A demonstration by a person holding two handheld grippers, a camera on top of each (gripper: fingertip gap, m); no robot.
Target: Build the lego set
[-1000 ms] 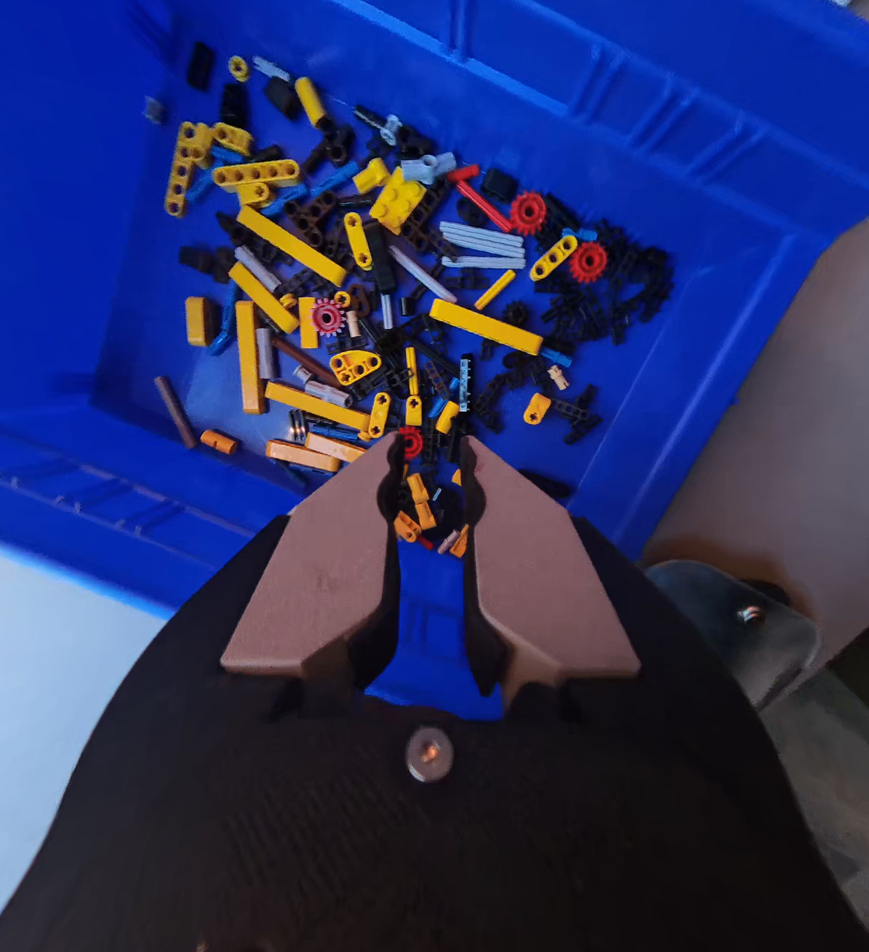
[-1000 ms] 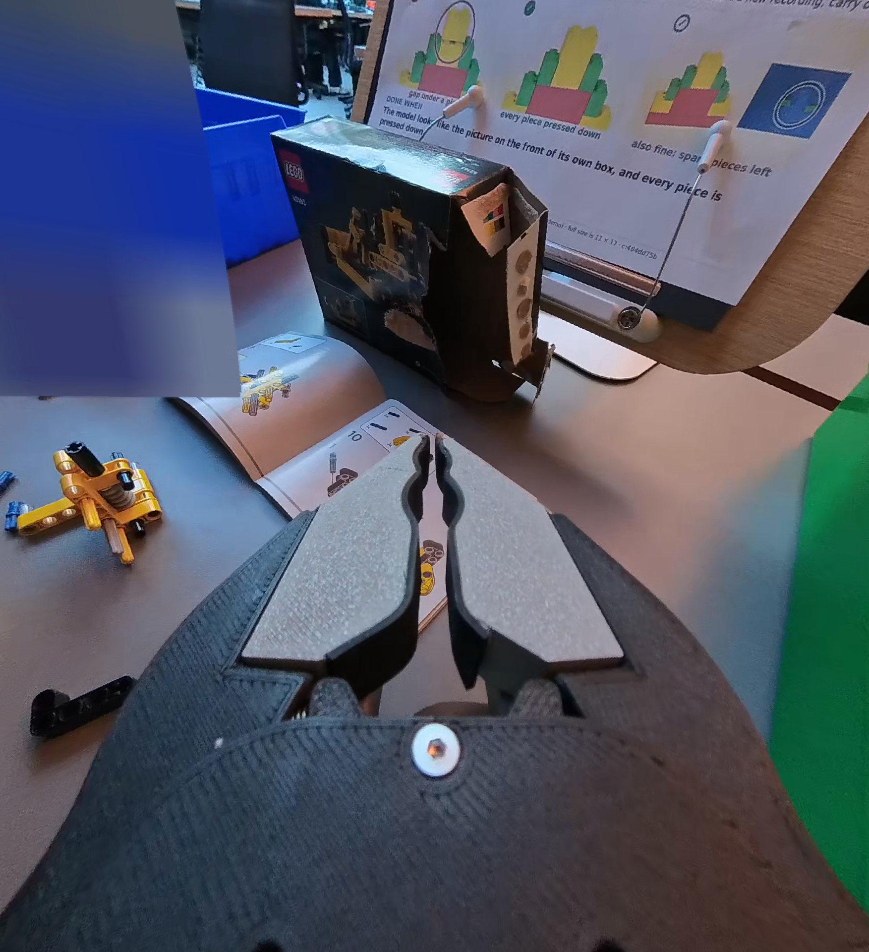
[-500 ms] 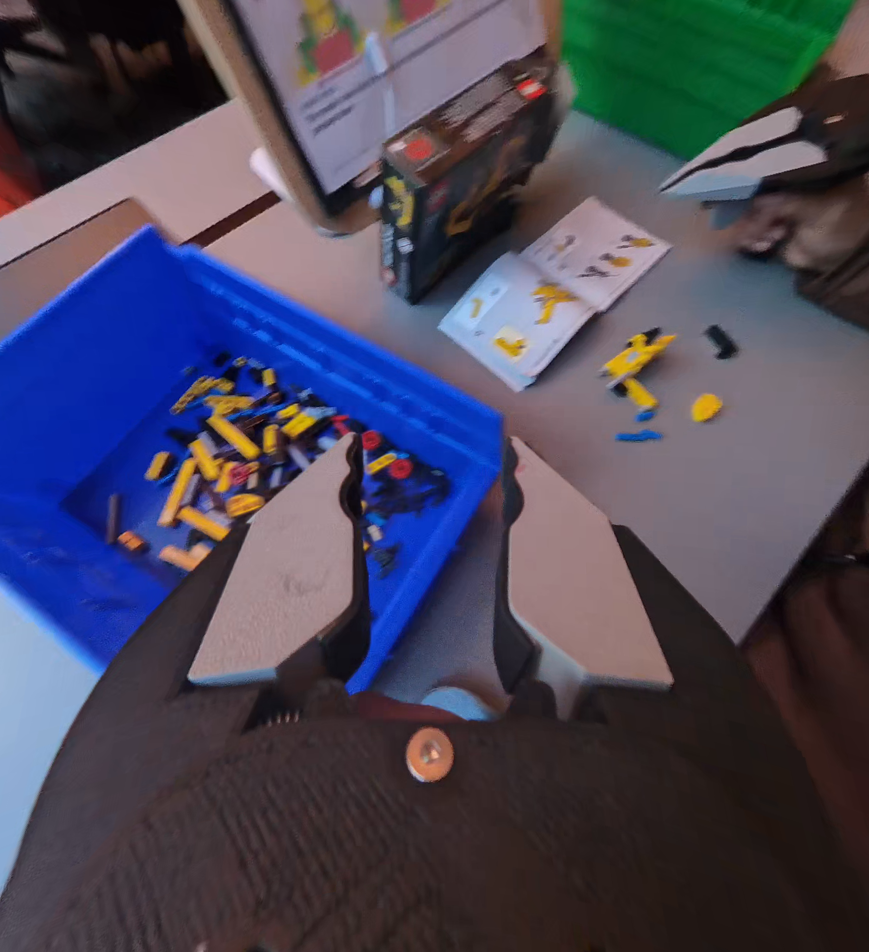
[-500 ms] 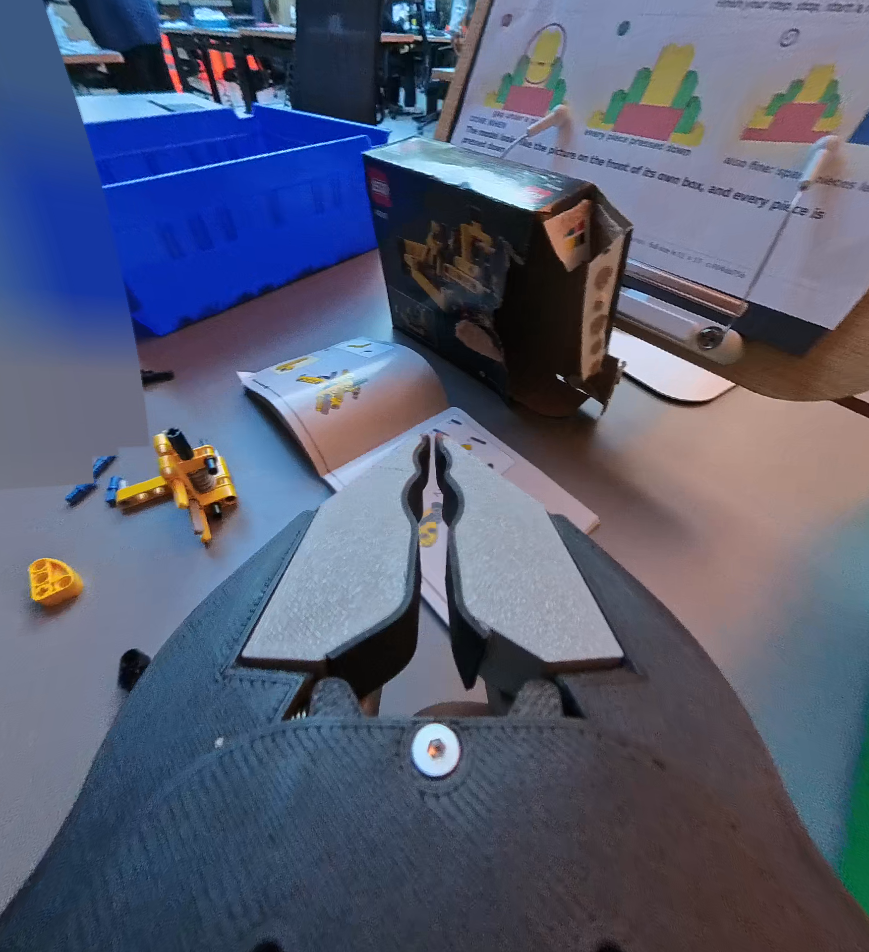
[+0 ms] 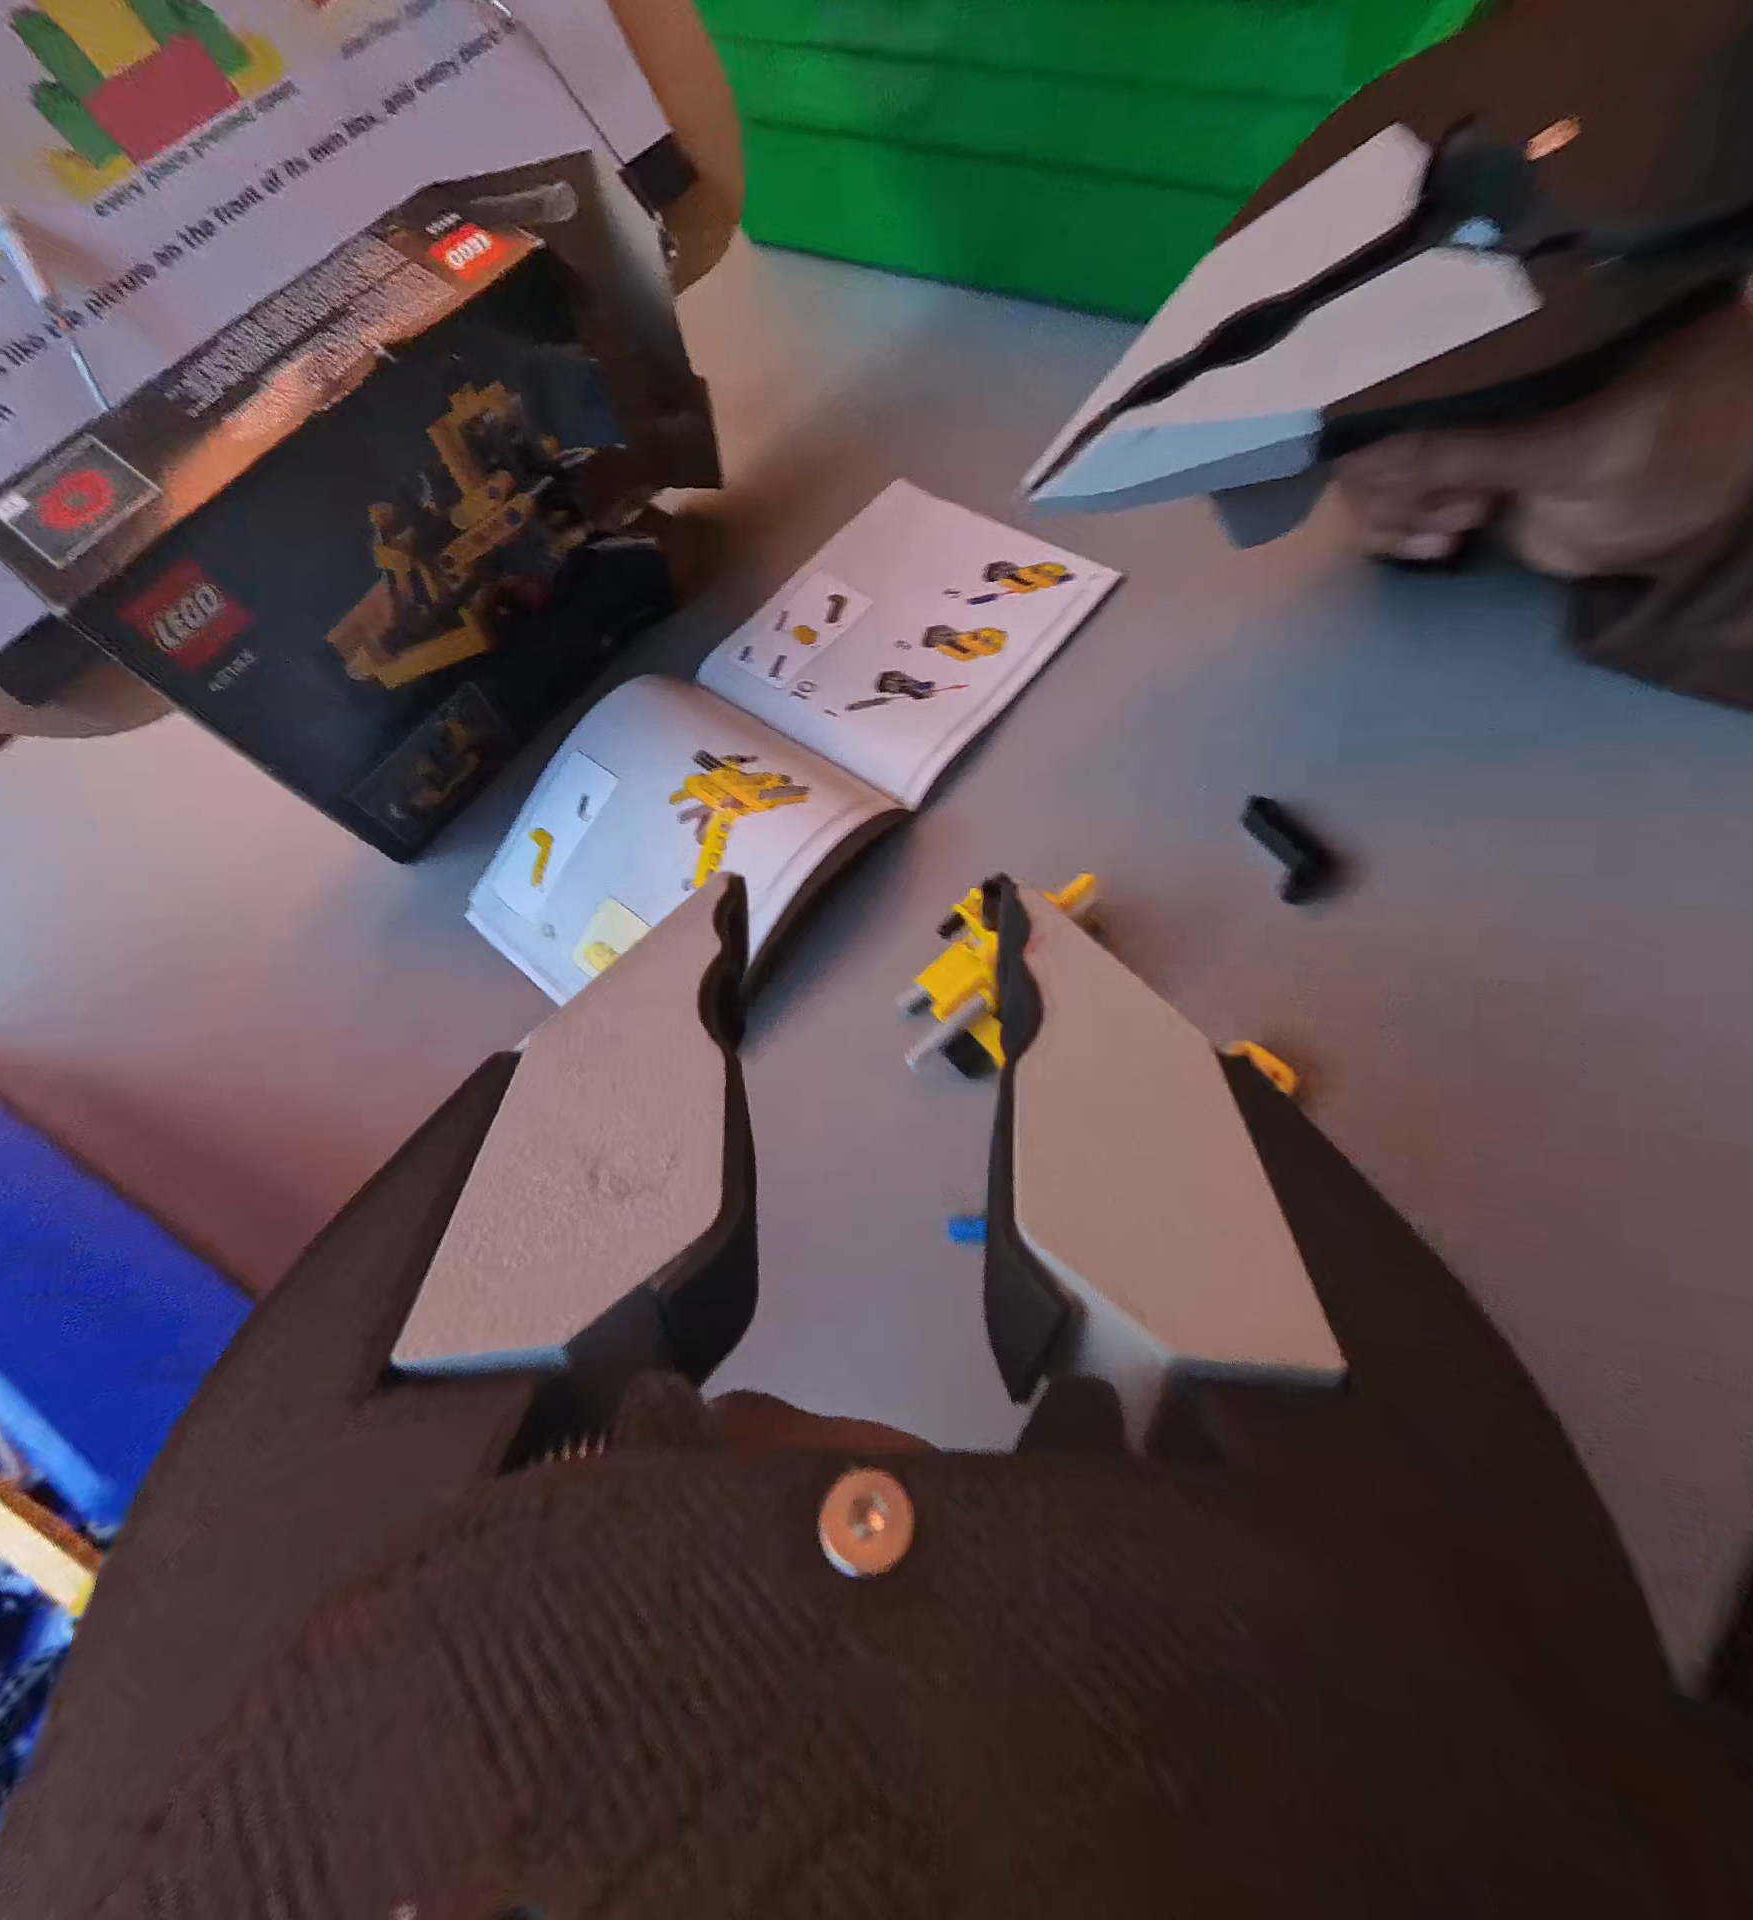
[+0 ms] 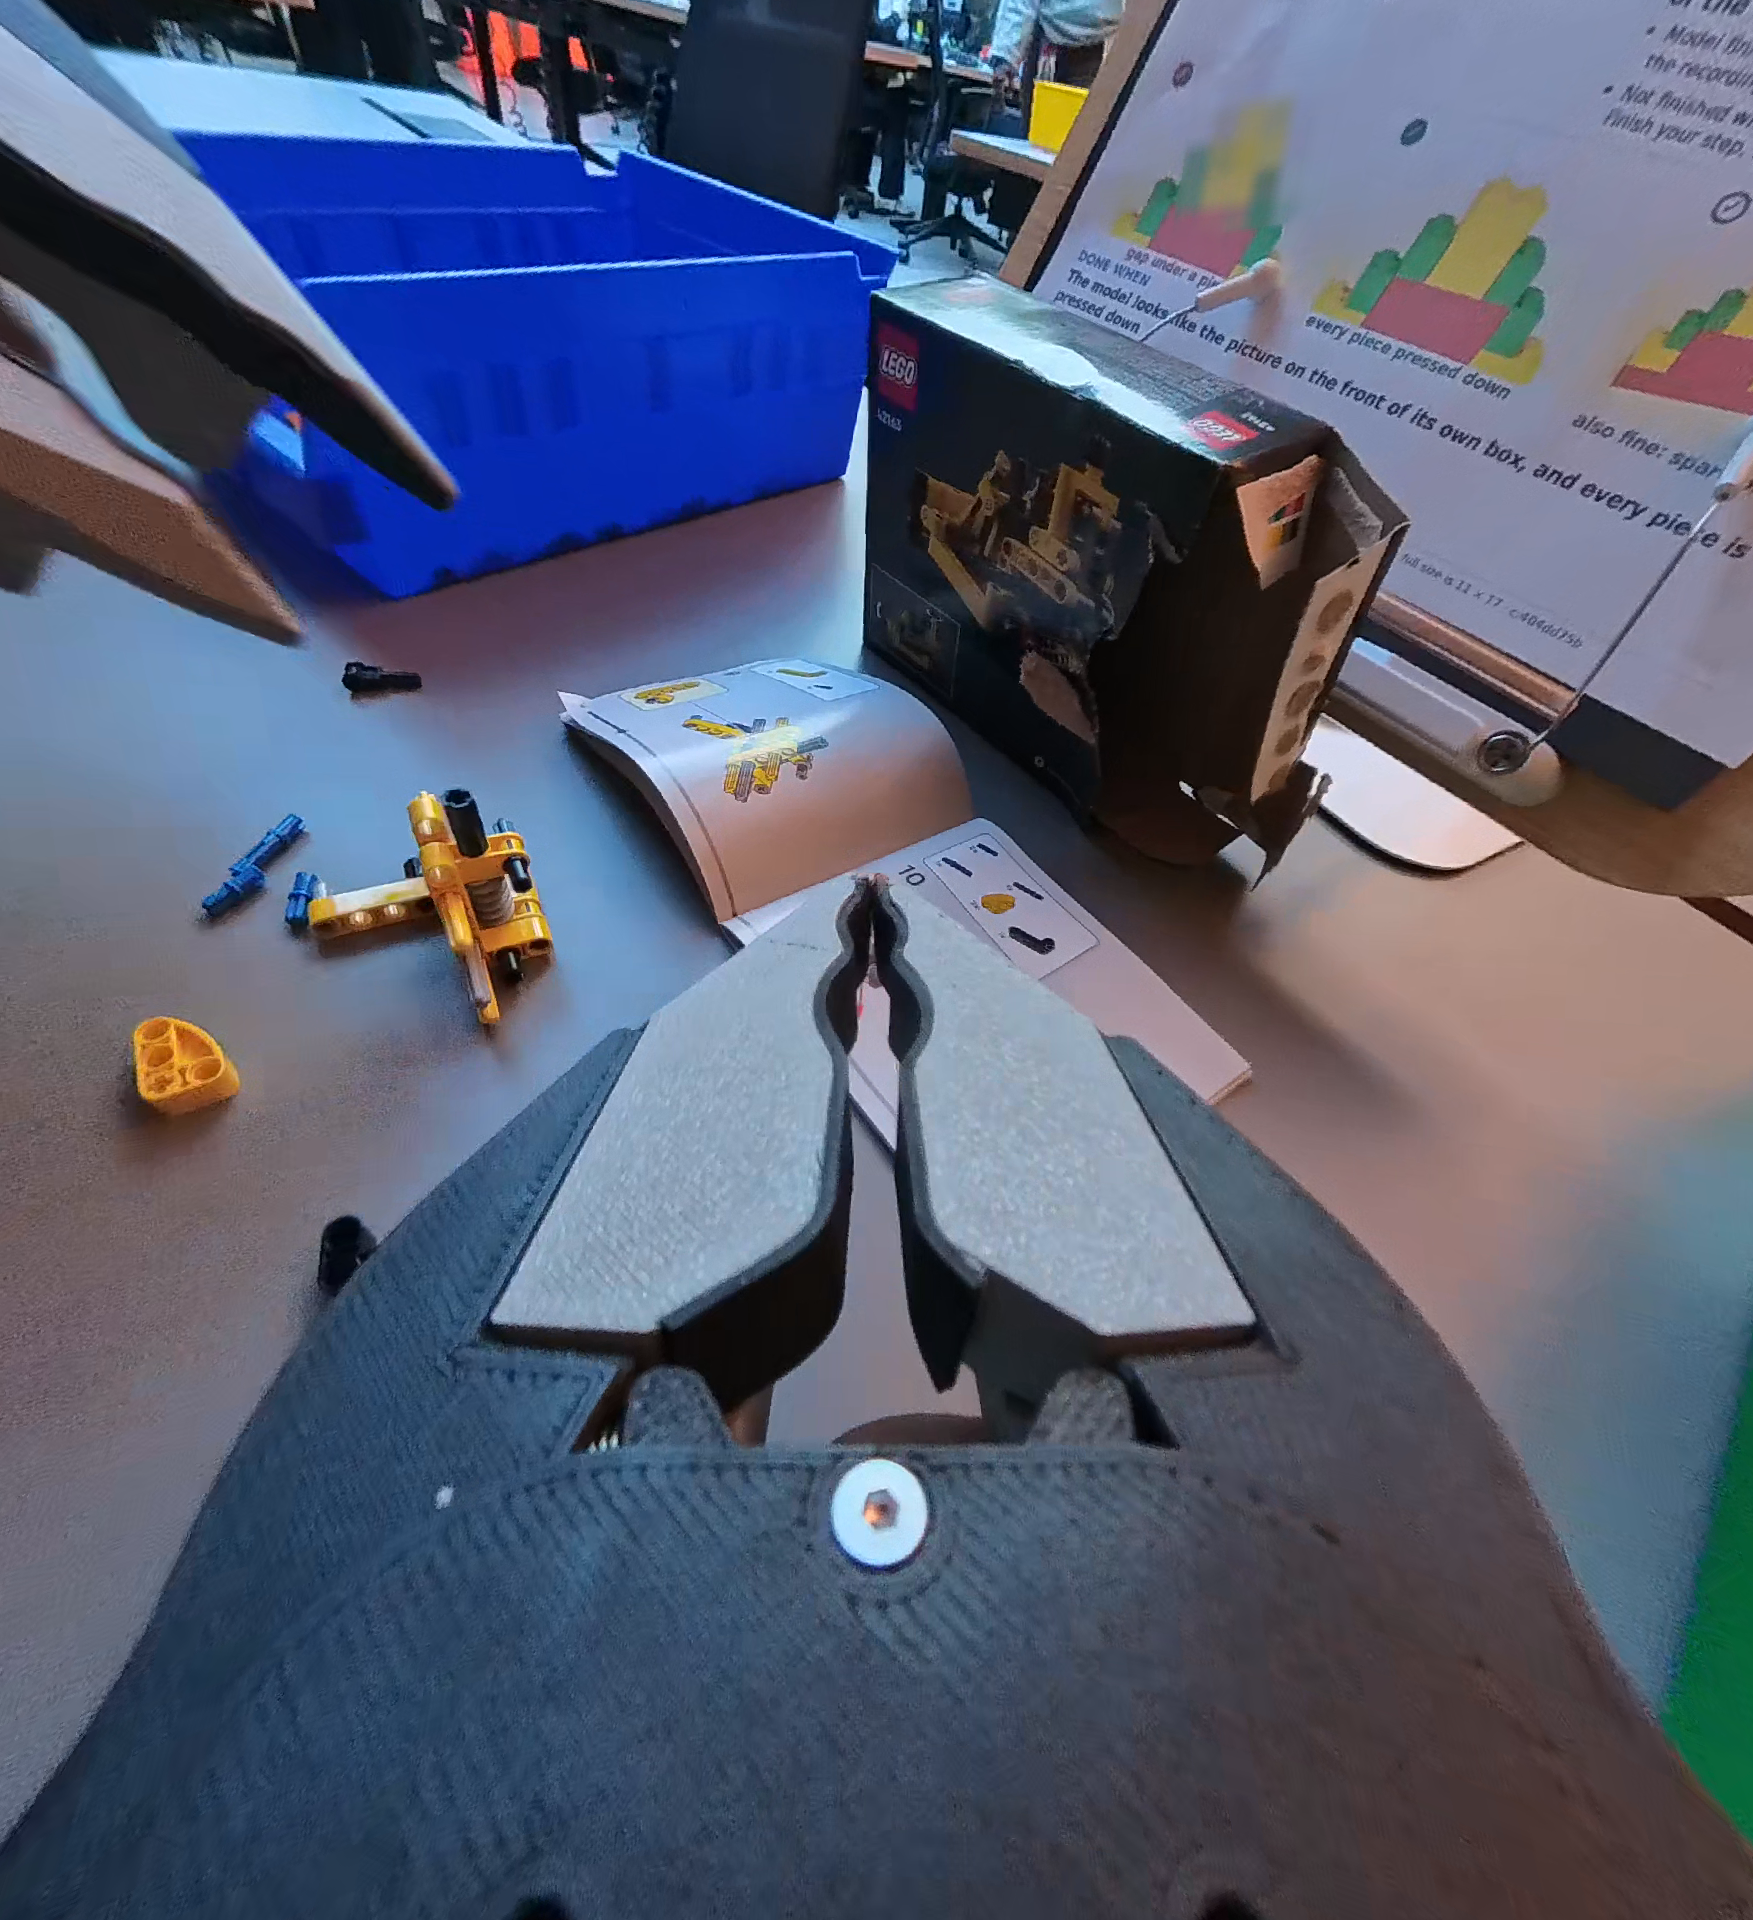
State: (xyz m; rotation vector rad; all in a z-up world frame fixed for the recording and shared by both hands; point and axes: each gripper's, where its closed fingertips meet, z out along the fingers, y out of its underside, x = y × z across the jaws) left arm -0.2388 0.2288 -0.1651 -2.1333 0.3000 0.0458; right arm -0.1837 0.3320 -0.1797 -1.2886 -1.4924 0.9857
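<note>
A wide grey surface [image 6: 1474, 1091] is seen under everything. At its left side a big blue bin [image 6: 560, 343] is set, and loose pieces can be made out inside it in the left wrist view, though they are blurred. Behind the things a tilted board with a picture sheet [image 6: 1474, 312] is propped up, and a green wall [image 5: 955, 125] is seen at the far right edge. A dark lego box [image 6: 1090, 561] is stood just in front of the board, with its end flap torn open. An open booklet [image 6: 799, 790] is laid beside the box, and its near page is partly hidden by the right claw [image 6: 869, 891]. The right claw is held above that page with its two fingers pressed together, and nothing is gripped in it. The left claw [image 5: 861, 894] is held spread apart and empty above the surface, and part of the small yellow model [image 6: 467, 894] is covered by its right finger. The yellow model is laid on the surface left of the booklet. Close by it some blue pins [image 6: 248, 862] are scattered, a yellow rounded piece [image 6: 181, 1065] is laid nearer, a black pin [image 6: 380, 680] is left near the bin, and a black bent piece [image 5: 1287, 847] is laid apart.
</note>
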